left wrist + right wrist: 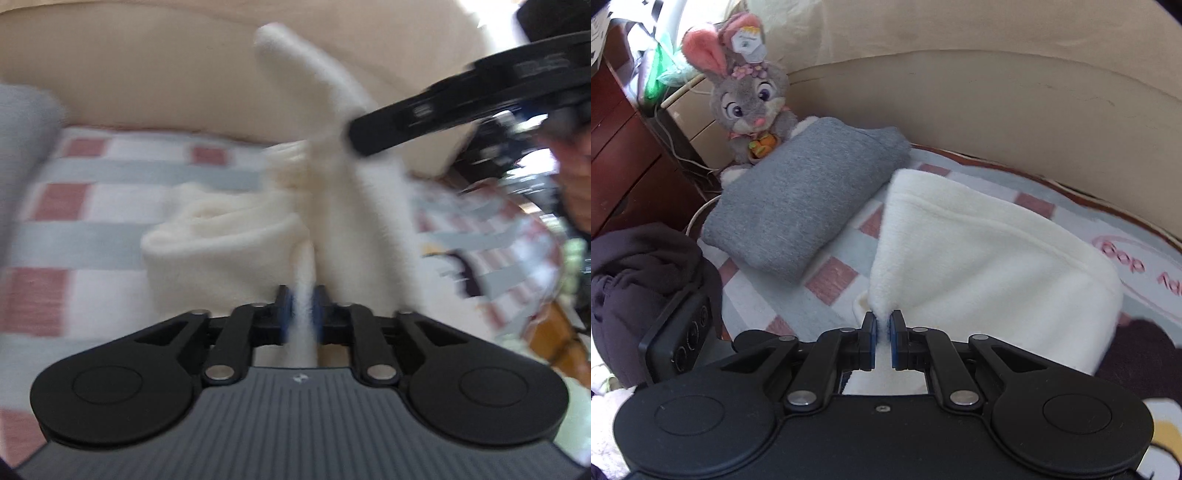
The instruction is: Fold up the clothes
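Checked pink-grey-white blanket covers the bed, beige padded wall behind. We see our right gripper pressed together on a pinch of the cream fleece garment, which drapes over the blanket toward 1 o'clock. Left wrist view is blurred: our left gripper pinches a thin strip of the same cream fleece, bunched ahead at 11 o'clock. Folded grey sweater lies at 10 o'clock, plush rabbit just behind it. Dark purple clothing piles at 9 o'clock.
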{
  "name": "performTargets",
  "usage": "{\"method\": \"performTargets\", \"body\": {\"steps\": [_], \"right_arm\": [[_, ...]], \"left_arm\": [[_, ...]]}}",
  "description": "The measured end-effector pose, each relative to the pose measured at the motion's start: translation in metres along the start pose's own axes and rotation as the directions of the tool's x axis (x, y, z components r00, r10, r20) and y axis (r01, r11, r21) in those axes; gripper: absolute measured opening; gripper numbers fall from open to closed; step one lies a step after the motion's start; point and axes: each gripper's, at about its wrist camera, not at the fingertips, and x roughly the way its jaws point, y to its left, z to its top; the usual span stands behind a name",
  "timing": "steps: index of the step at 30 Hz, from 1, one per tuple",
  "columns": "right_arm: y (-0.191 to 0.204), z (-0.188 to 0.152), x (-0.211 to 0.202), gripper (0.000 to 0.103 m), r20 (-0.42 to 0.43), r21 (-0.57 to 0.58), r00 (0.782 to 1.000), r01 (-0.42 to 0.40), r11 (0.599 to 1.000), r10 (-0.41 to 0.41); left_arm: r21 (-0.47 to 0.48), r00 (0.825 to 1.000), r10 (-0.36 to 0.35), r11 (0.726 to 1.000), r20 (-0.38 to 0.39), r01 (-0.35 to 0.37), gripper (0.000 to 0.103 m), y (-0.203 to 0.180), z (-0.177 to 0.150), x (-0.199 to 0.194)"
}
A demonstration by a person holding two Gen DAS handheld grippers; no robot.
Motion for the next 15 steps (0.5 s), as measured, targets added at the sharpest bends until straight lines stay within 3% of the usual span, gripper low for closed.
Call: {"method": "performTargets", "body": {"steps": [2,5,7,8,10,11,12,13,14,15], "right_arm": [[0.003,0.006,0.007,0.009,0.003,-0.002,1.000,-0.004,1.000,0.004],[0.007,0.016,0.018,0.009,0.008,-0.005,1.000,-0.009,1.000,0.009],[0.007,0.019,0.024,0.009,0.014,0.010,1.000,-0.010,1.000,0.010],[0.006,0.019,0.025,0.009,0.018,0.016,1.000,-0.011,1.000,0.011],[0.005,0.017,0.025,0.009,0.032,0.034,0.999,-0.022,0.999,0.021],[0.004,0.015,0.024,0.009,0.041,0.044,0.999,-0.027,0.999,0.025],[0.002,0.013,0.021,0.009,0.051,0.051,0.998,-0.038,0.998,0.036],[0.001,0.011,0.019,0.009,0.061,0.056,0.997,-0.050,0.997,0.047],[0.000,0.008,0.014,0.009,0.076,0.061,0.995,-0.068,0.996,0.063],[-0.002,0.006,0.009,0.009,0.091,0.066,0.993,-0.086,0.994,0.080]], "left_arm": [[-0.049,0.998,0.063,0.997,-0.013,-0.064,0.046,0.015,0.003,-0.002],[-0.197,0.994,0.108,0.974,-0.031,-0.112,0.056,0.046,0.003,-0.007],[-0.288,0.994,0.102,0.952,-0.022,-0.105,0.064,0.064,0.002,-0.010],[-0.321,0.994,0.103,0.941,-0.024,-0.106,0.076,0.070,0.000,-0.010],[-0.373,0.996,0.077,0.923,-0.052,-0.090,0.079,0.081,-0.004,-0.004],[-0.394,0.997,0.029,0.917,-0.068,-0.053,0.075,0.083,-0.007,-0.001],[-0.397,0.998,-0.018,0.918,-0.065,-0.009,0.050,0.080,-0.007,0.002],[-0.391,0.996,-0.062,0.920,-0.057,0.034,0.034,0.077,-0.005,0.004],[-0.336,0.996,-0.082,0.939,-0.031,0.067,0.010,0.067,0.000,0.003],[-0.292,0.997,-0.070,0.955,-0.027,0.060,0.010,0.058,0.006,0.004]]}}
